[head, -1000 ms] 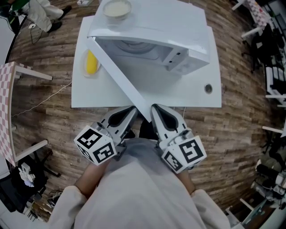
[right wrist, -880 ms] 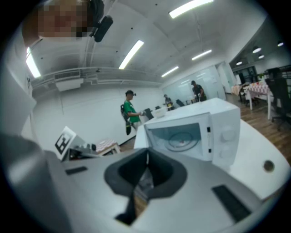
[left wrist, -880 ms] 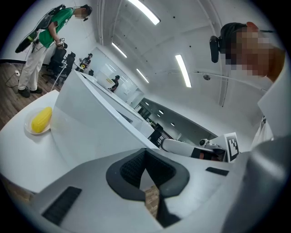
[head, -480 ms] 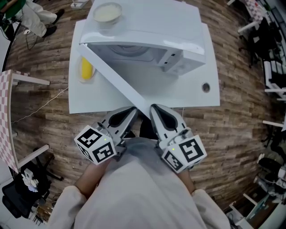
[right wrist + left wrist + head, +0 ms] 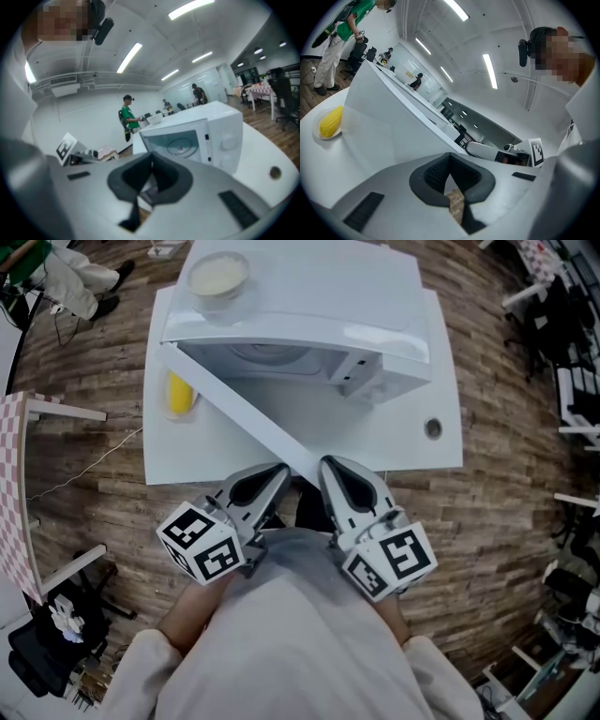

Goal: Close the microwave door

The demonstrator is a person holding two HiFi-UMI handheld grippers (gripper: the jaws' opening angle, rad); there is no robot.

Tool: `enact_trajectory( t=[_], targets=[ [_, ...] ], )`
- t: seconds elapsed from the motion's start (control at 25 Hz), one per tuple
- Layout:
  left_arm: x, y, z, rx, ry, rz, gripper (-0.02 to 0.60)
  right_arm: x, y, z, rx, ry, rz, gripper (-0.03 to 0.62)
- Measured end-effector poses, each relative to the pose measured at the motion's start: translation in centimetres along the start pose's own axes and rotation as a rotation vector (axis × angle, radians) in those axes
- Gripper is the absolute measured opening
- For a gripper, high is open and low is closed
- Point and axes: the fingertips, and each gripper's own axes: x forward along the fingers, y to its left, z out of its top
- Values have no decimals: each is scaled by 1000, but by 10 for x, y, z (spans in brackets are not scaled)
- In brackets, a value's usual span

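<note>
Well, barely anything's shifted in the last sec — the microwave door (image 5: 234, 404) still stands wide open, free end btwn our left gripper (image 5: 277, 472) and right gripper (image 5: 327, 466), both w/ jaws together, empty — our closing push hasn't begun.

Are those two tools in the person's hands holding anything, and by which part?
Nothing is held. The left tool and right tool both have their jaws together and empty, near the free end of the open microwave door.

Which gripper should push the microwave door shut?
Probably left. The left gripper sits on the outer side of the open door, near its free edge; the right gripper faces the inner side.
</note>
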Motion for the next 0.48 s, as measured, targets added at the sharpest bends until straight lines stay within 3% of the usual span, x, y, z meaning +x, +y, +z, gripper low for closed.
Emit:
enact_trajectory(
  t=[0.28,0.48],
  targets=[
    [15,2,7,-22,3,-9,14,4,-16,7,10,-5,-10,23],
    [24,1,12,79,9,30,14,4,-26,13,10,-14,-17,23]
  ],
)
